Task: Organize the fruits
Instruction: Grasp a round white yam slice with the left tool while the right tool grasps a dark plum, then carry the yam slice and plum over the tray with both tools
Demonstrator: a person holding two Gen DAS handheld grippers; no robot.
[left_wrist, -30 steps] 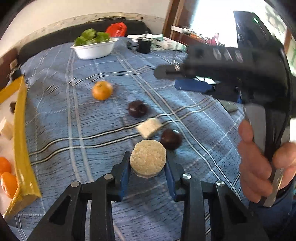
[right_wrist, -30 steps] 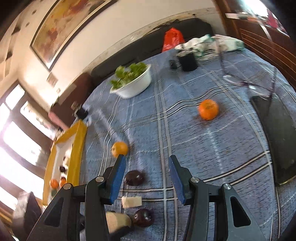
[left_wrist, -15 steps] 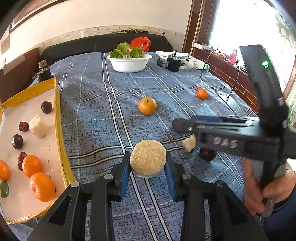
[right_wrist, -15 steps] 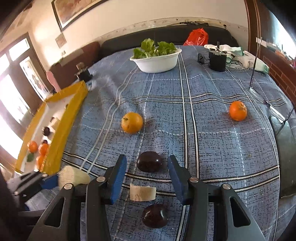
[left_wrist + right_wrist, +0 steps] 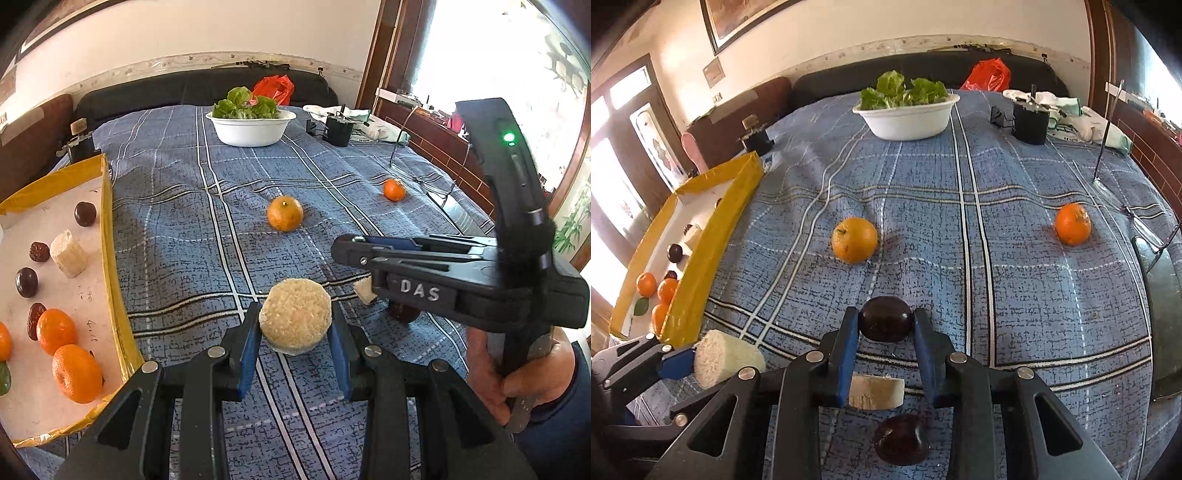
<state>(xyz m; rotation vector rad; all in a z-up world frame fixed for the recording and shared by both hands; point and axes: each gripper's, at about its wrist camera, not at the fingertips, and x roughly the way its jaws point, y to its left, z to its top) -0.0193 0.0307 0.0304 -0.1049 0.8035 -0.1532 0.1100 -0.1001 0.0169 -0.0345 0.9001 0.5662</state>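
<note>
Plum [image 5: 885, 319] gripped in right tongs [image 5: 885, 328], second plum [image 5: 403, 314] mostly hidden.

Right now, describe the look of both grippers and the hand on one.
Both grippers, left and right, are black with blue pads and silver rivets. The right one shows white "DAS" lettering and a green light. The hand has a dark blue sleeve.

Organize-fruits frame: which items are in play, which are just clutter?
In play: pale fibrous chunk in left gripper; dark plum in right gripper; oranges; yellow-rimmed tray.

Clutter: bowl of lettuce, red bag, black cup.
</note>
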